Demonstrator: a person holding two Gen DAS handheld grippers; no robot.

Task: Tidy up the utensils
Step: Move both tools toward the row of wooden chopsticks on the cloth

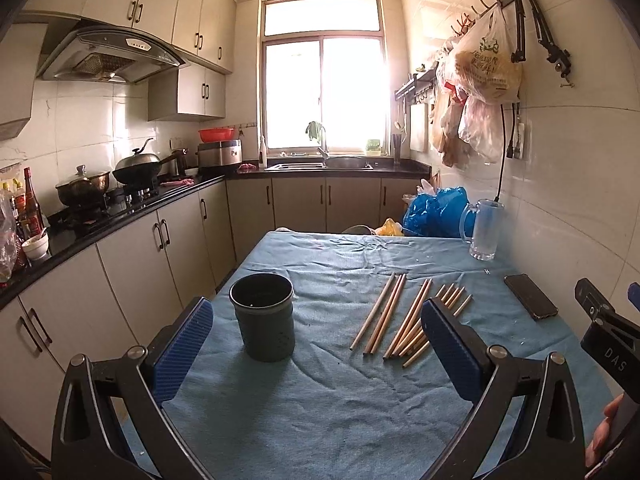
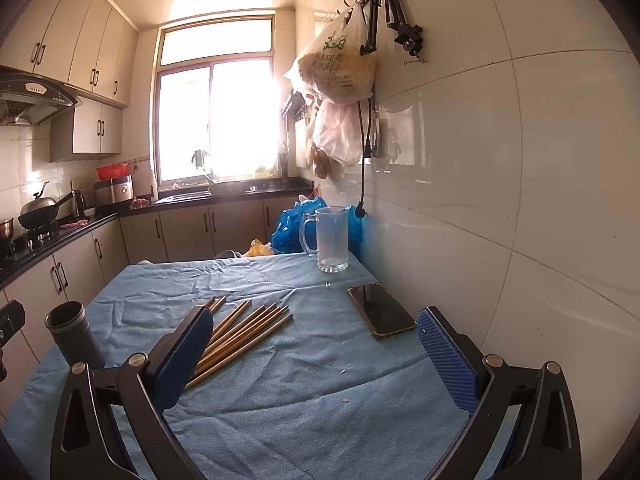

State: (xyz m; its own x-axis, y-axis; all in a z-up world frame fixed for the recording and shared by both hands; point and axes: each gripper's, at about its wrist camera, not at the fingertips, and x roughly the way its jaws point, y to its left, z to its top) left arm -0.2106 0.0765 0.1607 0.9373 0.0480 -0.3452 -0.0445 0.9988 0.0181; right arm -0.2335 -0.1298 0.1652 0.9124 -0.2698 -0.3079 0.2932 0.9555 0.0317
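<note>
Several wooden chopsticks [image 1: 404,318] lie loose on the blue cloth of the table [image 1: 320,400], right of a dark round holder cup [image 1: 263,316] that stands upright and looks empty. My left gripper [image 1: 316,340] is open and empty, held above the near part of the table, with the cup between its fingers in view. In the right wrist view the chopsticks [image 2: 244,332] lie ahead left, partly behind my left finger, and the cup [image 2: 74,334] stands at the far left. My right gripper [image 2: 316,354] is open and empty.
A black phone [image 2: 380,310] lies on the cloth near the tiled wall, also seen in the left wrist view [image 1: 530,296]. A glass mug [image 2: 330,238] stands at the table's far right corner. Blue plastic bags [image 1: 434,212] sit behind the table. A kitchen counter [image 1: 120,216] runs along the left.
</note>
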